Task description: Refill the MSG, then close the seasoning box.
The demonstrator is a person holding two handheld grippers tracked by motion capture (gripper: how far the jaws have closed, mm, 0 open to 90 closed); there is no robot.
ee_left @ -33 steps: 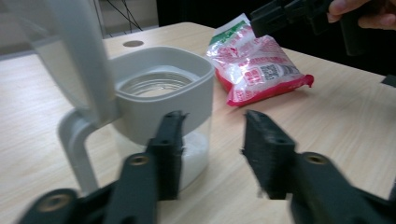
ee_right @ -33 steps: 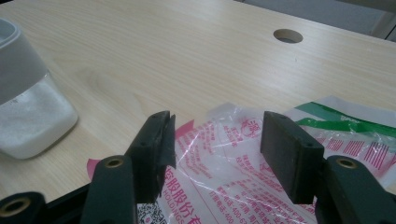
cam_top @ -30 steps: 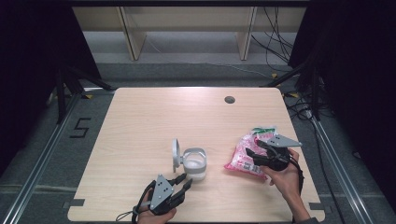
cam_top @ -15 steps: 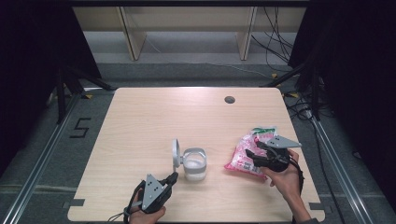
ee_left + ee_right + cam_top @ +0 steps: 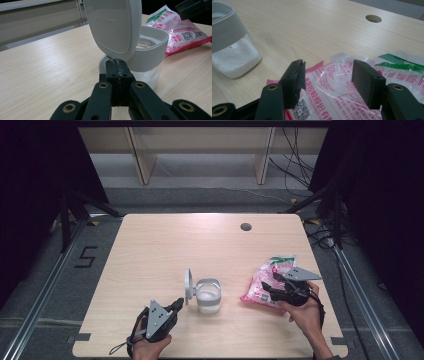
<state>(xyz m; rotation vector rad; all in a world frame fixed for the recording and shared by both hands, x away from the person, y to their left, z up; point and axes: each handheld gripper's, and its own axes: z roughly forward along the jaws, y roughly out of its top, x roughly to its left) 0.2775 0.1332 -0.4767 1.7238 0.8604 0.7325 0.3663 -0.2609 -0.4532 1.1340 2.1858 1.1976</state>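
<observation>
Even overhead light falls on the pale wooden tabletop (image 5: pixel 165 255), which reads bright while the surroundings sink into near black. Shadows under objects are soft and short. A mild sheen brightens the tabletop's far middle. The high view is soft, slightly grainy. In the left gripper view the white hinged plastic lid (image 5: pixel 113 25) is fairly sharp; the background blurs. In the right gripper view the crinkled pink-and-clear plastic bag (image 5: pixel 337 87) carries small glare spots, and the black jaws look slightly soft.
</observation>
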